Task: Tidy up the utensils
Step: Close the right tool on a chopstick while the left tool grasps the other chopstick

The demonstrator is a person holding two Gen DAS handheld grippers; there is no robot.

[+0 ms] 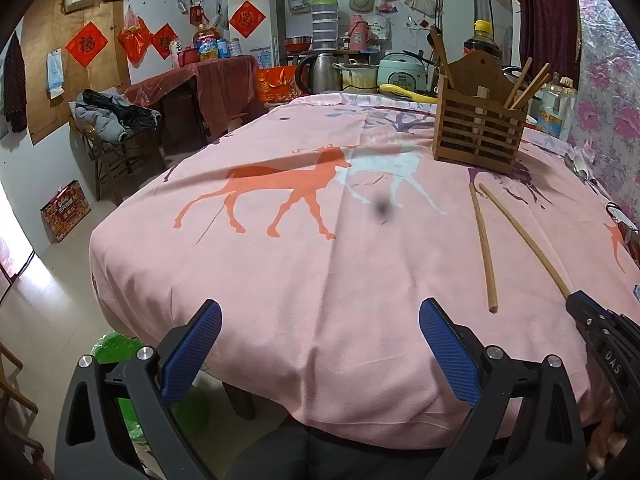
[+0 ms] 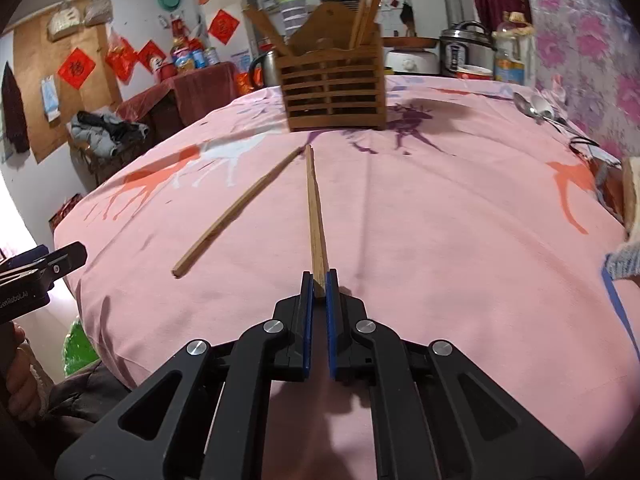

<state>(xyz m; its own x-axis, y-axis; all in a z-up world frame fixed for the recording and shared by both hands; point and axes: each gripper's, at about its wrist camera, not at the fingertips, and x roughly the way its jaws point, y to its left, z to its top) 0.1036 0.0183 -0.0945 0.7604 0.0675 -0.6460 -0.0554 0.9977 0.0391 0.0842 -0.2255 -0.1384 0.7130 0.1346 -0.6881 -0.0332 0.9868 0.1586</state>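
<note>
A wooden slatted utensil holder [image 1: 478, 130] with several chopsticks in it stands at the far side of the pink tablecloth; it also shows in the right wrist view [image 2: 334, 90]. My right gripper [image 2: 319, 280] is shut on the near end of one wooden chopstick [image 2: 314, 208], which points toward the holder; this gripper [image 1: 576, 300] and chopstick [image 1: 524, 236] also show in the left wrist view. A second chopstick [image 2: 236, 208] lies loose on the cloth to its left, also seen in the left wrist view [image 1: 484, 248]. My left gripper [image 1: 320, 312] is open and empty above the table's near edge.
Metal spoons [image 2: 536, 110] lie at the far right of the table. Kettle [image 1: 318, 72], rice cooker [image 1: 402, 74] and oil bottles [image 1: 554, 108] stand behind the holder. A chair with clothes [image 1: 110, 128] stands left of the table. The floral wall [image 1: 608, 120] borders the right.
</note>
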